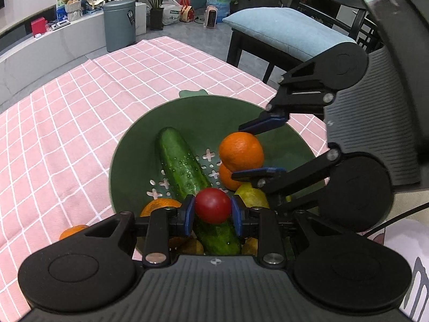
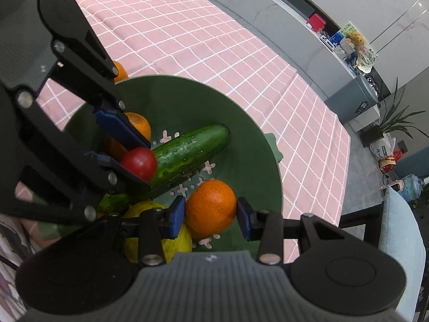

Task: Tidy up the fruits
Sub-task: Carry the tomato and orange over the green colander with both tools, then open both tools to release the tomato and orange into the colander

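**Green colander, both grips loaded, drop-off pending**

Green perforated colander (image 1: 203,112) on pink checked table (image 1: 80,112), handle tab at 12 o'clock in left wrist view. Already inside: cucumber (image 1: 182,166) lying diagonally across the drain holes, second orange (image 1: 228,179) at about 3 o'clock of centre, yellow-green fruit (image 1: 254,196) toward 5 o'clock, another orange (image 1: 161,205) near 7 o'clock rim. One more orange (image 1: 72,230) outside the rim on the cloth, at 8 o'clock.

Left gripper (image 1: 212,209): jaws clamped on small red tomato (image 1: 212,205), blue pads flush on both sides, held above the near end of the cucumber. No contact with the bowl floor visible.

Right gripper (image 2: 211,214): jaws clamped on orange (image 2: 210,205), pads pressed at 9 and 3 o'clock of the fruit, held over the yellow-green fruit and bowl floor at the 3 o'clock side.

Step judged: placing phase, both fruits carried over the colander and not yet released. Could also be a lift-out; cannot tell from these views alone.

Next move, judged: lower each load to a free patch, tomato into the gap beside the cucumber rather than on its curved back, orange onto bare floor toward 1 o'clock. Open jaws one at a time, slowly; round fruit likely to roll. Keep the two grippers apart, since close together over the bowl. Stray orange on the cloth left to collect.
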`<state>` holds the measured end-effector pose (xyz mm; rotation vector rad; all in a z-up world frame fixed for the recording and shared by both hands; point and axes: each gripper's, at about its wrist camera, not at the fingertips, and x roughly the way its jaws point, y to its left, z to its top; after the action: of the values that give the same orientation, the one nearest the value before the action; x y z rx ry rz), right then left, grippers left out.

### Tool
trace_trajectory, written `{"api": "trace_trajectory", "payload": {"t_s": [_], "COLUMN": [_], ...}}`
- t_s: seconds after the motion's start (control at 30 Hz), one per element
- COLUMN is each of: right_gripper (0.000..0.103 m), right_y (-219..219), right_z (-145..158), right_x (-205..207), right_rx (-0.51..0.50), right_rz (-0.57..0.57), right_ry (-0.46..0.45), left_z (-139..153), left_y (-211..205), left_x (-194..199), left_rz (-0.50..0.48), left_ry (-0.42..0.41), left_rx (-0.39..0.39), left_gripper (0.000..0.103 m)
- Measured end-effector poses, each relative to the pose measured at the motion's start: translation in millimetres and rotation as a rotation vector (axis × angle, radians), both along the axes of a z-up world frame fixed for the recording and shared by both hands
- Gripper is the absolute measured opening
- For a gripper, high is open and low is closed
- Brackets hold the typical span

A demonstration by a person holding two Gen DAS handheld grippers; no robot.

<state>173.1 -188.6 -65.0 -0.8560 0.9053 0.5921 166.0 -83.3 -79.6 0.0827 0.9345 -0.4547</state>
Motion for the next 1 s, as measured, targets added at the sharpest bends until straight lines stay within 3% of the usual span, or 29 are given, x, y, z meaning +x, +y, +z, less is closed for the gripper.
{"api": "trace_trajectory", "payload": {"t_s": [0.33,0.43,0.53,0.67,0.8,1.0], "right_gripper": [0.038,0.045,0.057,0.065,0.066,0.065], "right_y": [3.9,2.7,1.2,-0.1,2.6,15.6], "right_z": [-2.8,1.0,9.0,21.9,35.0,53.8], "right_x": [-5.3,-7.4,-10.5,-17.6,-29.0,-41.0], "right_rx": [-0.03,-0.026,-0.006,0.018,0.047,0.174], "right_rz": [0.051,0.044,0.029,0.015,0.012,0.013], "right_ry": [-0.034,-0.042,-0.055,-0.075,-0.117,-0.148], "left_z": [0.7,4.3,12.3,28.0,42.6,55.7], "left_y": [5.9,8.8,11.9,15.0,22.2,51.9], "left_x": [0.9,-2.3,-8.7,-20.9,-33.8,-48.0], "left_rz": [0.018,0.027,0.033,0.023,0.015,0.06], "left_ry": [0.019,0.011,-0.021,-0.075,-0.134,-0.183], "left_rx": [-0.03,-0.045,-0.056,-0.06,-0.037,-0.034], "left_gripper": [0.04,0.047,0.05,0.056,0.057,0.057]}}
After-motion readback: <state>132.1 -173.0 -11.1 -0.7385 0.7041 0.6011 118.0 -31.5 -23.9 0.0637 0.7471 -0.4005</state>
